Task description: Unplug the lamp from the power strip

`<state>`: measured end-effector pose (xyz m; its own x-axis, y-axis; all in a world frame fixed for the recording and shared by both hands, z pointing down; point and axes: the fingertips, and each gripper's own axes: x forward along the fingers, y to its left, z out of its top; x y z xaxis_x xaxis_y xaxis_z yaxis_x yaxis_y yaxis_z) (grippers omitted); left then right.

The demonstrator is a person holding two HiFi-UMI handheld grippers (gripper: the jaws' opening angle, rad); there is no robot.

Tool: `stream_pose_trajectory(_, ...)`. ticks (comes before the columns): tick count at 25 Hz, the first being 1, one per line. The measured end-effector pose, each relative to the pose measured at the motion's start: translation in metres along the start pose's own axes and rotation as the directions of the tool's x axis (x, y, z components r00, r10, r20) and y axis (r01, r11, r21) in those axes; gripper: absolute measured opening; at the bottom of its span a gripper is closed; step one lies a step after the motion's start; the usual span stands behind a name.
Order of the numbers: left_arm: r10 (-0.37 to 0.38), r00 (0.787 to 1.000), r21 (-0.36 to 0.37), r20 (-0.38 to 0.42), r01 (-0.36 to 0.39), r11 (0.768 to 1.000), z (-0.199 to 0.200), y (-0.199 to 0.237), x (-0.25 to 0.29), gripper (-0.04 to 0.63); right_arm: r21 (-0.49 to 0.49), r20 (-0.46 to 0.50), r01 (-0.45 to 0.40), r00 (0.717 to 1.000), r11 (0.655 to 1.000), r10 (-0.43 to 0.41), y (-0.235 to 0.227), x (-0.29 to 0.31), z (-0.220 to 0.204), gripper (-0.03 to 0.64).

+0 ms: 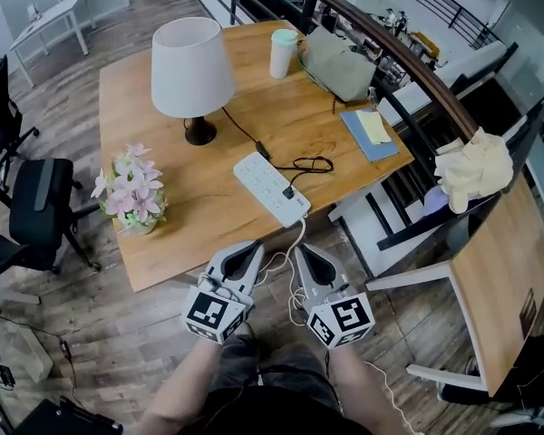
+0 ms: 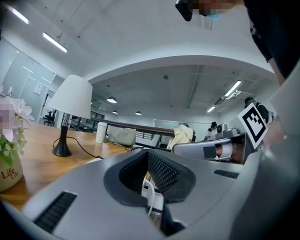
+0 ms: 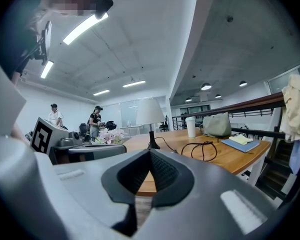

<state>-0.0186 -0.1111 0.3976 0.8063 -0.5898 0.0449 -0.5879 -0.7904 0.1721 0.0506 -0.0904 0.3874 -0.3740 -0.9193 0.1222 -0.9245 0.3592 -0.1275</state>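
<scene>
A lamp with a white shade and dark base stands on the wooden table. Its black cord runs in a loop to a black plug seated in the white power strip. Both grippers hang side by side below the table's near edge, short of the strip. My left gripper is shut and holds nothing; the strip's white cable shows behind its tips. My right gripper is shut and empty, and its view looks across the table at the lamp and cord.
A pot of pink flowers stands at the table's left front. A cup, grey bag and blue notebook lie at the far right. A black office chair is left, a cloth-draped chair right.
</scene>
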Motion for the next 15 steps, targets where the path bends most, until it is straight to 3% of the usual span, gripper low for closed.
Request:
stream_pose_trajectory(7, -0.029, 0.999, -0.017, -0.015, 0.029, 0.999, -0.008, 0.004, 0.017, -0.003, 0.020, -0.021, 0.023, 1.000, 1.000, -0.023, -0.012, 0.011, -0.006, 0.008)
stream_pose_trajectory(15, -0.010, 0.999, -0.032, -0.044, 0.008, 0.999, -0.020, 0.025, 0.043, -0.003, 0.026, -0.075, -0.021, 0.997, 0.999, 0.023, -0.029, 0.047, -0.022, 0.008)
